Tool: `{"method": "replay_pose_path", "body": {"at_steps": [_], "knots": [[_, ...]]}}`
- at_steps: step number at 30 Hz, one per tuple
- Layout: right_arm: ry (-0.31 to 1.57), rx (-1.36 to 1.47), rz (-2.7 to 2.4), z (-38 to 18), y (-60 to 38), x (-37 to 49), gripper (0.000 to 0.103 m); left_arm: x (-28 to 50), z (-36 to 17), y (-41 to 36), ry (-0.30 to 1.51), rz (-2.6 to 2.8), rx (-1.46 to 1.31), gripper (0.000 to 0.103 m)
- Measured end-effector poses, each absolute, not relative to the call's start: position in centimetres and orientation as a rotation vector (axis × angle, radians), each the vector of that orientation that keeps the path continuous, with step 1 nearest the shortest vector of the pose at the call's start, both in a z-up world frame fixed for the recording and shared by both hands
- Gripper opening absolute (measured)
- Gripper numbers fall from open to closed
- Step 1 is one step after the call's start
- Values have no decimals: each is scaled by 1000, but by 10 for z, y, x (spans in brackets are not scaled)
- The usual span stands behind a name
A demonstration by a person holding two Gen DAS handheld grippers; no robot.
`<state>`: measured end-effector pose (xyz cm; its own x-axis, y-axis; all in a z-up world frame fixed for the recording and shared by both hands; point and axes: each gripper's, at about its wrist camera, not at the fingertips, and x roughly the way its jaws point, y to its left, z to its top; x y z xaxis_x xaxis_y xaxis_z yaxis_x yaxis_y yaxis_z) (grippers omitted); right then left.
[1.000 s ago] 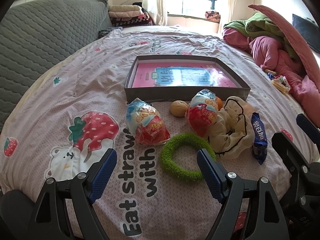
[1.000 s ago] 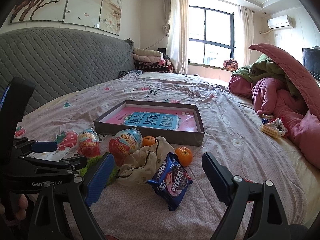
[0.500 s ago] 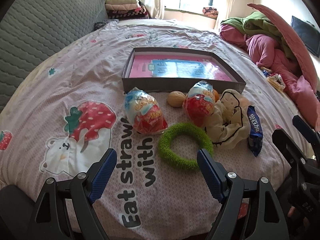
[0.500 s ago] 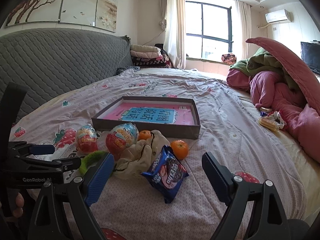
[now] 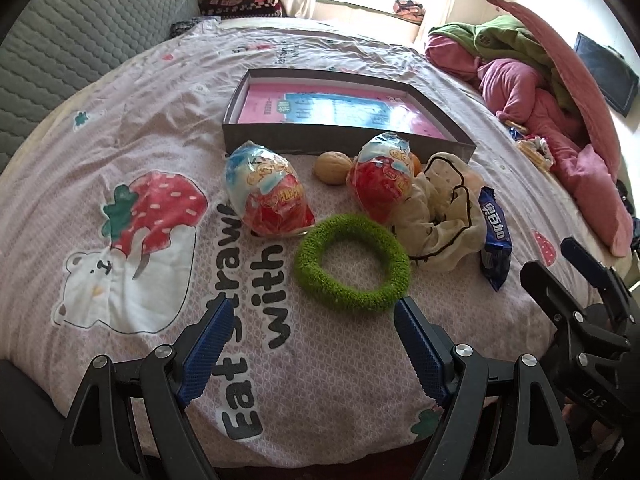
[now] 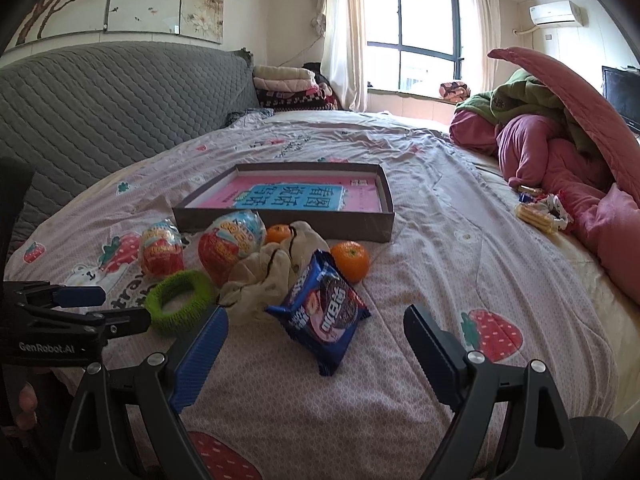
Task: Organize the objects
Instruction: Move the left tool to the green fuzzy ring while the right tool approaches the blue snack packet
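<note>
A shallow dark box (image 5: 344, 147) (image 6: 280, 226) with a pink and blue book inside lies on the bedspread. In front of it sit two red and blue egg-shaped snack packs (image 5: 269, 194) (image 5: 382, 178), a walnut (image 5: 330, 168), a fuzzy green ring (image 5: 352, 268) (image 6: 178, 300), a crumpled beige cloth (image 5: 440, 216) (image 6: 272, 272), a blue cookie packet (image 5: 495, 236) (image 6: 324, 312) and two oranges (image 6: 351, 261) (image 6: 279, 234). My left gripper (image 5: 308, 344) hangs open just short of the green ring. My right gripper (image 6: 316, 344) is open, just short of the cookie packet.
A grey quilted headboard (image 6: 100, 96) runs along the left. Pink and green bedding (image 6: 560, 140) is piled at the right, with small snack wrappers (image 6: 540, 208) beside it. Folded blankets (image 6: 288, 88) lie by the window. Open bedspread stretches right of the objects.
Both grippers have tilted down and edged nearer the objects; the green ring now lies closer to the left fingertips. Nothing on the bed has moved, and both grippers stay open.
</note>
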<state>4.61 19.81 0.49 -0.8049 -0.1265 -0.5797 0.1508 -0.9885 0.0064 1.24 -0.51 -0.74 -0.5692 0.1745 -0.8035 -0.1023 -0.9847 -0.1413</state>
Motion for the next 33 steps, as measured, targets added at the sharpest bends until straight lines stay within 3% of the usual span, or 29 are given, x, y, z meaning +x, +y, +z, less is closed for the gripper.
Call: {"method": "replay_pose_path", "body": {"at_steps": [15, 33], "knots": [[25, 968, -2838, -4, 205, 42, 89, 5, -15, -6, -180, 2644, -1404, 83], [133, 1042, -2857, -22, 199, 17, 89, -20, -29, -6, -207, 2674, -1434, 83]]}}
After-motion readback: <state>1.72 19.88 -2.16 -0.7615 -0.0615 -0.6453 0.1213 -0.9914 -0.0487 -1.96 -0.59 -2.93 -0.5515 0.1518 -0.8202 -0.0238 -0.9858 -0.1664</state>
